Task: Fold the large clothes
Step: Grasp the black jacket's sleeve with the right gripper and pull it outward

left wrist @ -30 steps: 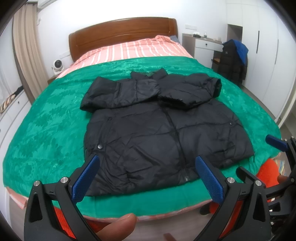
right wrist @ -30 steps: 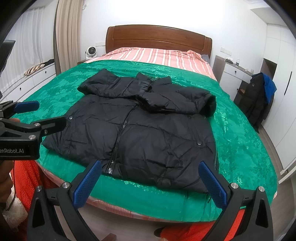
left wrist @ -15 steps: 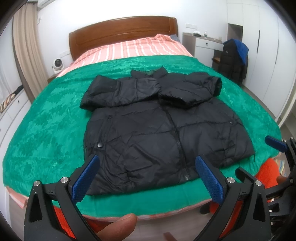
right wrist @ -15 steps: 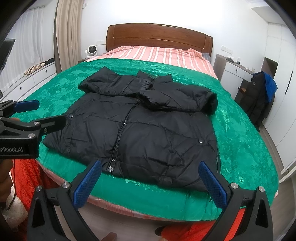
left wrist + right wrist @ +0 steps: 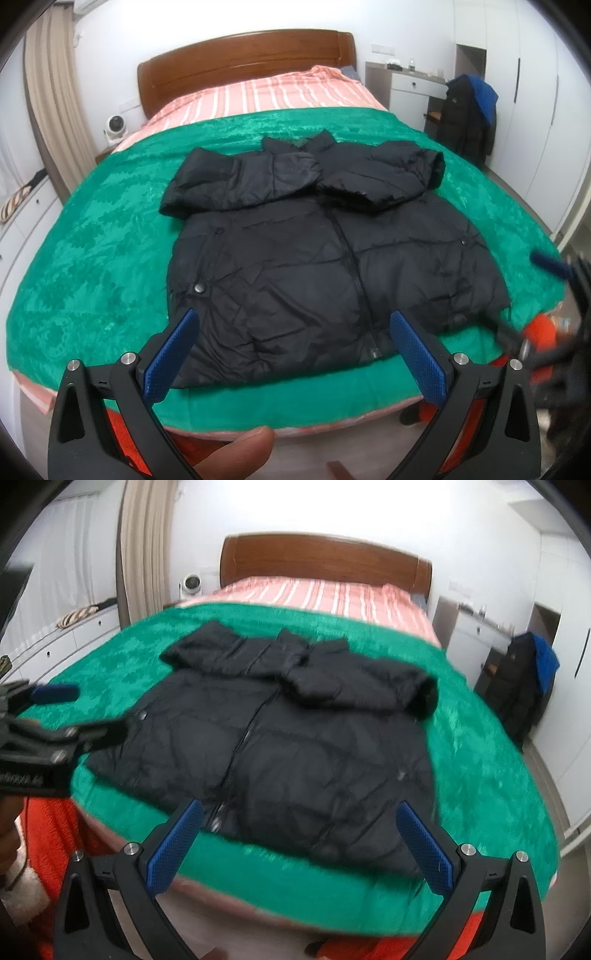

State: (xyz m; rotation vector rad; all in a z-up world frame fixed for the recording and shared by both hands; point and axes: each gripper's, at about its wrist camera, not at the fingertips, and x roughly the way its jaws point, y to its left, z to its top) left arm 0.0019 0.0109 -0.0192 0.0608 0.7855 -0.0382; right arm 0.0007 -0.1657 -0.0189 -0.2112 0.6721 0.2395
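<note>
Black quilted puffer jacket [image 5: 325,266], zipped and front-up, is seen laid flat on a green plush blanket [image 5: 92,266] across the wooden-headboard bed [image 5: 243,59], with both sleeves already folded across the chest and the hem close to the near edge. At the left, the left gripper [image 5: 293,350] with blue-padded fingers [image 5: 170,354] is held spread wide and empty, short of the hem's left part. Further right, the right gripper [image 5: 299,842] is likewise splayed wide, nothing held, facing the hem's right part. The jacket is judged light, soft and springy, its shell probably slick, so trapped air may push a fold back open. A hold is best taken at the two hem corners, pinching both layers together, so the lower half can be carried up toward the collar.
</note>
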